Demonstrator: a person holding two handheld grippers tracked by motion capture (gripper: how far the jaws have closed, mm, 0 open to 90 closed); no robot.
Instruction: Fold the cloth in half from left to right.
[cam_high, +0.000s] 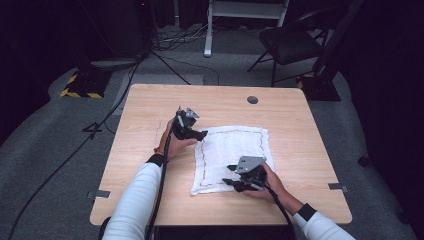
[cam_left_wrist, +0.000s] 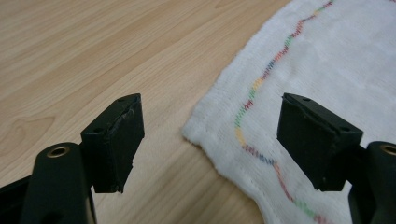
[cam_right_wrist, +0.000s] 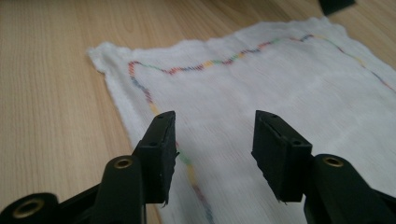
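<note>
A white cloth (cam_high: 232, 155) with a wavy multicoloured stitched border lies flat on the wooden table (cam_high: 145, 110). My left gripper (cam_high: 202, 134) is at the cloth's far left corner, low over the table. In the left gripper view its jaws (cam_left_wrist: 210, 107) stand open, with that corner of the cloth (cam_left_wrist: 327, 60) between and beyond them, untouched. My right gripper (cam_high: 227, 182) hovers over the cloth's near edge. Seen in the right gripper view, it (cam_right_wrist: 215, 119) is open with nothing gripped and the cloth (cam_right_wrist: 261, 79) spreads out ahead of it.
A round cable hole (cam_high: 252, 100) sits near the table's far edge. Bare wood surrounds the cloth on all sides. Beyond the table stand a black folding chair (cam_high: 290, 42), a yellow-and-black striped base (cam_high: 80, 86) and cables on the grey floor.
</note>
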